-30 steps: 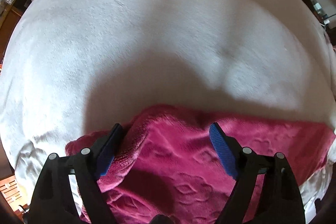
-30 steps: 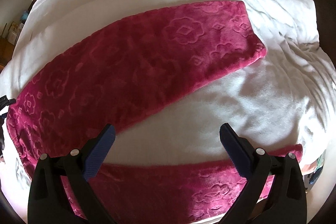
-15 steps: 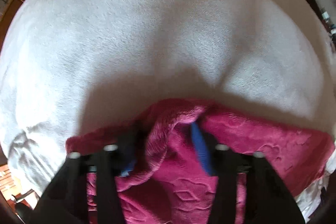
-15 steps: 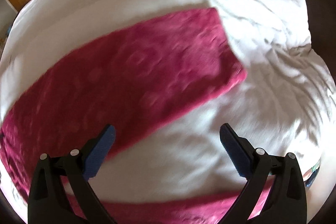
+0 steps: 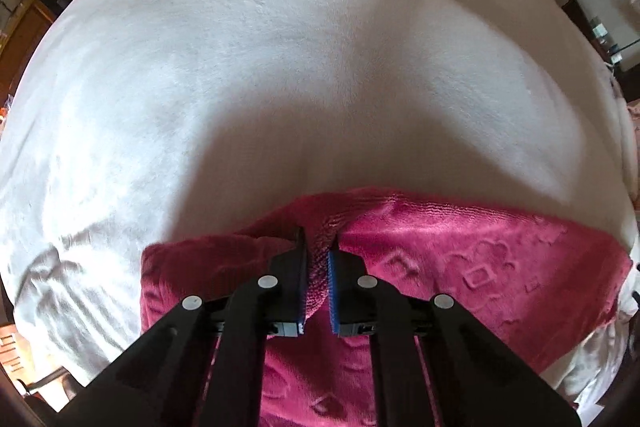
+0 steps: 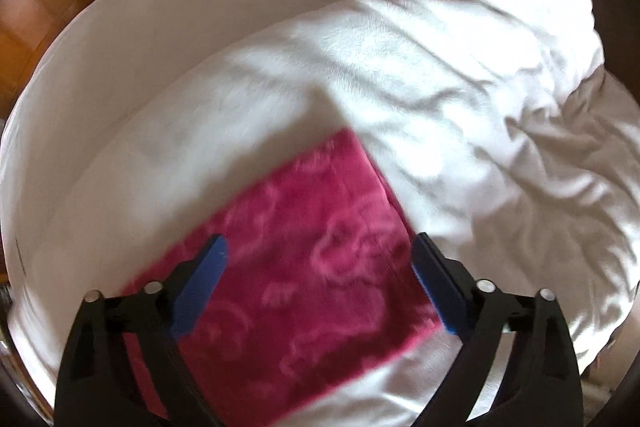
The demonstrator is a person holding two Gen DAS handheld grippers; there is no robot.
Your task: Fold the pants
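You see bright daylight on the white blanket (image 5: 280, 67), a broad shadow near the left gripper (image 5: 318, 251), and motion blur smearing the right view's pants (image 6: 300, 291).

Left gripper (image 5: 318, 247): two black, angular plastic fingers, each lined on its inner face with a ribbed blue pad (image 5: 333, 291). Each finger branches into two flat black struts; a round silver rivet (image 5: 268, 281) sits at the head of each strut, four in all.

Right gripper (image 6: 320, 253): same black frame, blue pads (image 6: 200, 287), four silver rivets (image 6: 484, 285).
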